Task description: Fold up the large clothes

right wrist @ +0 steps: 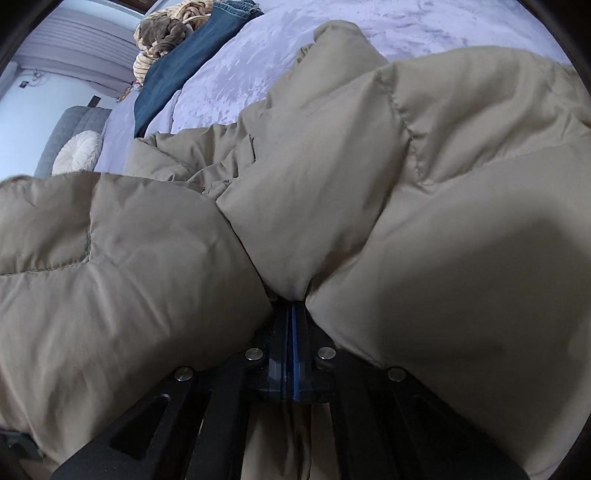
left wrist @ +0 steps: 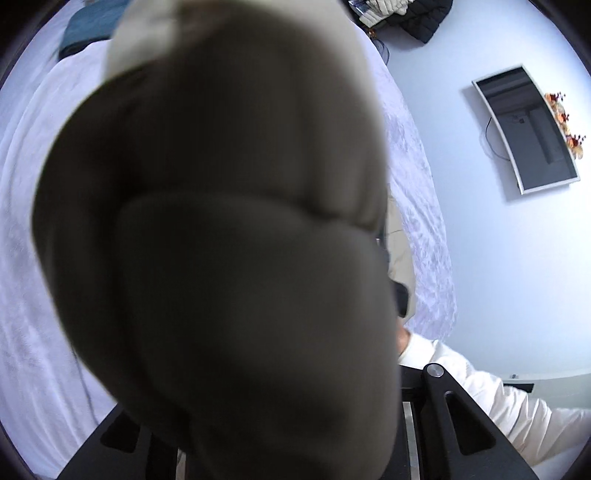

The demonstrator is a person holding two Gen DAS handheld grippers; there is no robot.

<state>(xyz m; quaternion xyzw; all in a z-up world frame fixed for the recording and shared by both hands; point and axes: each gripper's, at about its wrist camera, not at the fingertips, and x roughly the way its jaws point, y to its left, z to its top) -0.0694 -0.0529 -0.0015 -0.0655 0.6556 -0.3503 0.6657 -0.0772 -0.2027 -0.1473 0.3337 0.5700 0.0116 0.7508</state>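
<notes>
A khaki puffer jacket (right wrist: pixel 369 166) lies bunched on the bed and fills most of the right wrist view. My right gripper (right wrist: pixel 291 301) is shut on it, its two fingers pressed together with a pinch of fabric at the tips. In the left wrist view the same jacket (left wrist: pixel 221 221) hangs blurred right against the lens and hides the fingers. Only the left gripper's black frame (left wrist: pixel 454 417) shows below the cloth, which rises from between the jaws, lifted off the bed.
The bed's pale lilac cover (right wrist: pixel 295 55) stretches behind. Folded blue jeans (right wrist: pixel 177 77) and a striped plush bundle (right wrist: pixel 166 33) lie at its far end. A grey chair with a round cushion (right wrist: pixel 77 151) stands beside it. A white sleeve (left wrist: pixel 498 406) and a wall screen (left wrist: pixel 528 133) show on the right.
</notes>
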